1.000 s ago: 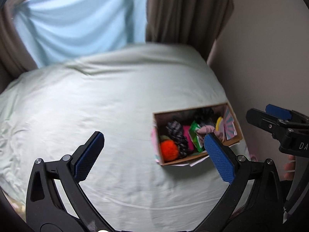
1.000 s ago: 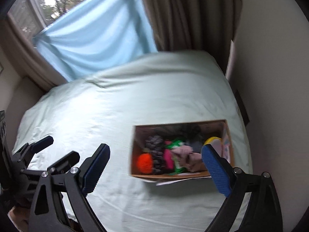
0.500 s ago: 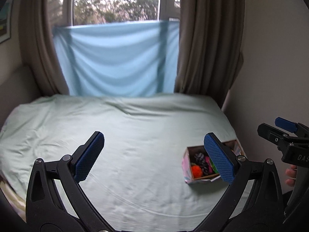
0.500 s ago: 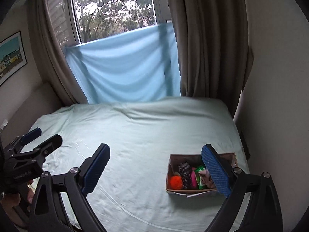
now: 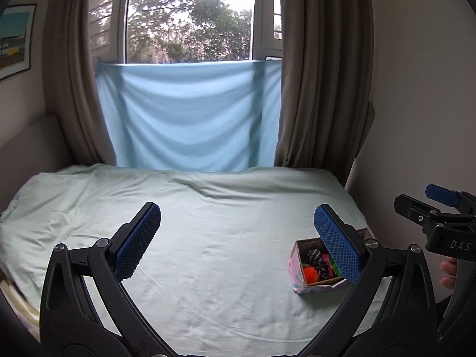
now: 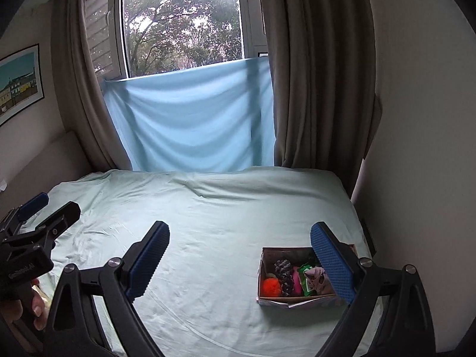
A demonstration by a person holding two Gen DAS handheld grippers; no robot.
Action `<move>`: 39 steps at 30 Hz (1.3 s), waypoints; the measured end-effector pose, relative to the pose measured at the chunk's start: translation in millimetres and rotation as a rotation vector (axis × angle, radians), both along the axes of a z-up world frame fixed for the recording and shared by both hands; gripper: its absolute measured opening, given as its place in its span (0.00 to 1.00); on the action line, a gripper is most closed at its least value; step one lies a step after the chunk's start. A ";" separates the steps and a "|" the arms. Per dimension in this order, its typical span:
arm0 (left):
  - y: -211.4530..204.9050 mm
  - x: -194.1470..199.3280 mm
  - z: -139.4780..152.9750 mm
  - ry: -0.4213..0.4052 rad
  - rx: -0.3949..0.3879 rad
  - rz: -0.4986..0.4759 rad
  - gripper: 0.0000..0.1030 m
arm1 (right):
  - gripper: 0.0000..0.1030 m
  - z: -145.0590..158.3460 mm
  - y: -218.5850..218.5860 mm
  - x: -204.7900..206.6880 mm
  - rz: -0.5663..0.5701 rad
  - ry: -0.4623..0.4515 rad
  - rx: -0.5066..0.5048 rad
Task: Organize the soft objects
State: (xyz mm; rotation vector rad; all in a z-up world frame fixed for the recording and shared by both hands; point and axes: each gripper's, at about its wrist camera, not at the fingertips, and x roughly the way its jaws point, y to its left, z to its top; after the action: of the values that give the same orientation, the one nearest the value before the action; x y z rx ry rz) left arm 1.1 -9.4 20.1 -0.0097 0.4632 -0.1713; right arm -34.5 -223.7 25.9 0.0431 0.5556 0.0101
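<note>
A small cardboard box [image 5: 297,264] [image 6: 261,279] sits on the bed at the right, near the wall. It holds soft items: an orange pom-pom [image 6: 271,286] [image 5: 311,273], a black-and-white knitted piece [image 6: 284,270], pink and green pieces and a pale cloth [image 6: 316,276]. My left gripper [image 5: 238,241] is open and empty, held above the bed, left of the box. My right gripper [image 6: 241,258] is open and empty, above the bed; its right finger [image 6: 333,264] overlaps the box's right end in view.
A pale green sheet covers the bed [image 6: 208,214]. A light blue cloth [image 6: 193,119] hangs across the window at the back between brown curtains [image 6: 312,74]. A white wall [image 6: 416,148] runs close along the bed's right side. A framed picture [image 6: 17,83] hangs at left.
Both grippers have pulled back and tilted up from close above the box. The box now looks small and low in view, and the window has come into view. Jaws stayed open.
</note>
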 end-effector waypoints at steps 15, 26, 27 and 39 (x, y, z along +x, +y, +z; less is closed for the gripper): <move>-2.4 -3.3 0.2 -0.004 0.006 -0.016 1.00 | 0.92 1.1 2.4 -7.5 -0.021 -0.015 0.010; -3.0 -0.5 0.4 -0.008 0.005 -0.021 1.00 | 0.92 4.5 3.0 -5.9 -0.030 -0.018 0.008; -3.2 -0.3 0.2 -0.008 0.006 -0.021 1.00 | 0.92 4.7 3.0 -6.2 -0.031 -0.018 0.008; -4.3 1.0 0.6 -0.009 0.006 -0.022 1.00 | 0.92 7.5 0.8 -5.3 -0.036 -0.021 0.011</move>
State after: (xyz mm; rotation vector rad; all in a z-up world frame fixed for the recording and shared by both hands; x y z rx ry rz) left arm 2.1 -13.7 20.7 0.0021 0.4549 -0.1913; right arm -39.8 -222.9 33.4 0.0632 0.5337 -0.0211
